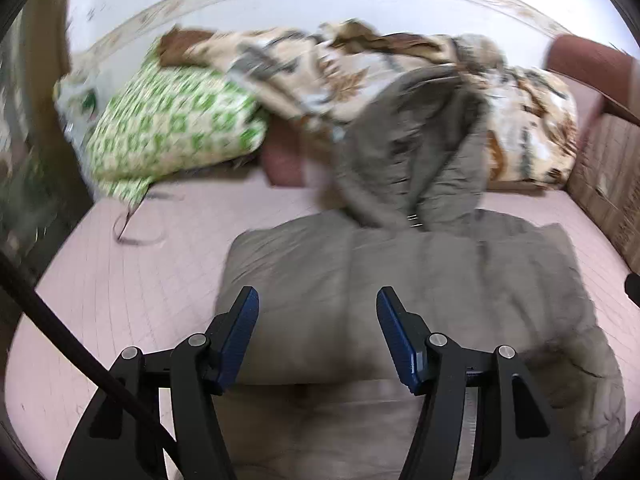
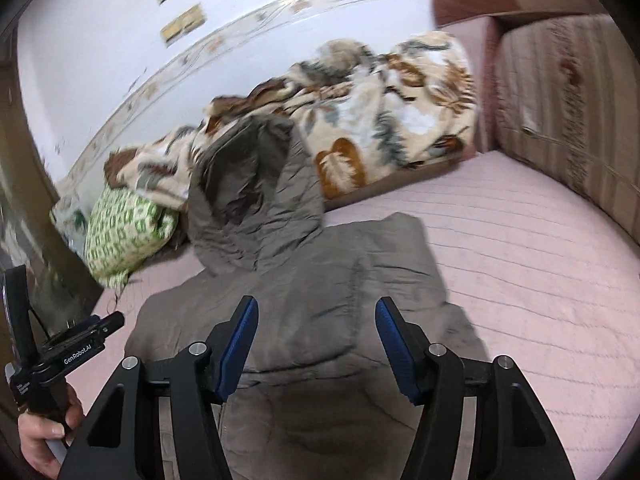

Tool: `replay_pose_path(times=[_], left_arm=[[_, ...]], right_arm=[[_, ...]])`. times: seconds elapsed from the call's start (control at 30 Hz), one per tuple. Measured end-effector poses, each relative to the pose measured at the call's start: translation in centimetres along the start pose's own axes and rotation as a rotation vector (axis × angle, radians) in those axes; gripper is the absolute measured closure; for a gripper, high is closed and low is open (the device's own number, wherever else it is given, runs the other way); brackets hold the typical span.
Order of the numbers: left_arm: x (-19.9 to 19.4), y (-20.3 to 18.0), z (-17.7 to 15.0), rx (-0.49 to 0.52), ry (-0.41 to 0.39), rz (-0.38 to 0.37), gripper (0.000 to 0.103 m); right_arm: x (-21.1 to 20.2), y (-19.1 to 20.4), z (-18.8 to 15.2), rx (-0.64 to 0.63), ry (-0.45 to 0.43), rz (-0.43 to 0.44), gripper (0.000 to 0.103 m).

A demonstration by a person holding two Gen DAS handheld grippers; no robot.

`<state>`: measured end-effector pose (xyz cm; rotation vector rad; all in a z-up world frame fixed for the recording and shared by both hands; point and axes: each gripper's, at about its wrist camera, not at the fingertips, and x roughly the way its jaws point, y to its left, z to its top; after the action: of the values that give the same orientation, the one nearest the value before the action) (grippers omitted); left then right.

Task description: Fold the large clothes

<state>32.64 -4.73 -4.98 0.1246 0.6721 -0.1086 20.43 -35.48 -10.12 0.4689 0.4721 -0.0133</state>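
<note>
A grey-brown padded hooded jacket (image 1: 400, 276) lies folded on the pink mattress (image 1: 128, 280), its hood (image 1: 412, 160) pointing toward the far wall. It also shows in the right wrist view (image 2: 304, 304) with the hood (image 2: 256, 196) spread flat. My left gripper (image 1: 318, 312) is open and empty, hovering just above the jacket's near part. My right gripper (image 2: 316, 320) is open and empty above the jacket's middle. The left gripper's body and the hand holding it show at the left edge of the right wrist view (image 2: 64, 352).
A leaf-patterned blanket (image 2: 384, 120) is heaped along the far wall. A green-and-white pillow (image 1: 168, 128) lies at the back left. A padded headboard (image 2: 568, 100) bounds the bed on the right. A dark cord (image 1: 136, 236) lies on the mattress near the pillow.
</note>
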Motion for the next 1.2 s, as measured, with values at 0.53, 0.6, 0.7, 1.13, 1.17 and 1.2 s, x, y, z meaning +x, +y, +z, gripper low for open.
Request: replay_pose_path(times=[0.53,0.6,0.7,1.13,1.17,1.2], left_arm=[[8.0,3.7,-3.4,-0.125,0.162,-0.014,0.035],[8.3,3.8,-3.5,-0.126,0.177,-0.008,0.031],[8.9,3.8,-3.5,-0.127,0.196,-0.004,0.030],[7.3,3.7,-2.7,-0.135,0.127,0.023,0.029],[6.9,3.6,-2.5,-0.129,0.110,0.024,0.029],[6.2,3.3,-2.2,-0.122,0.085,0.023,0.029]], right_arm=[[11.5,1.0,-2.3,-0.094,0.223,-0.168,0.041],[12.4,0.3,-2.7,-0.074,0.259,-0.170,0.041],[13.1,0.0,-3.1,-0.070,0.283,-0.169,0.041],[13.7,0.0,-3.3,-0.070,0.299,-0.176,0.039],[13.5,0.0,-3.2,-0.066,0.296,-0.178,0.039],[13.1,0.2,-3.0,-0.064,0.287,-0.184,0.039]])
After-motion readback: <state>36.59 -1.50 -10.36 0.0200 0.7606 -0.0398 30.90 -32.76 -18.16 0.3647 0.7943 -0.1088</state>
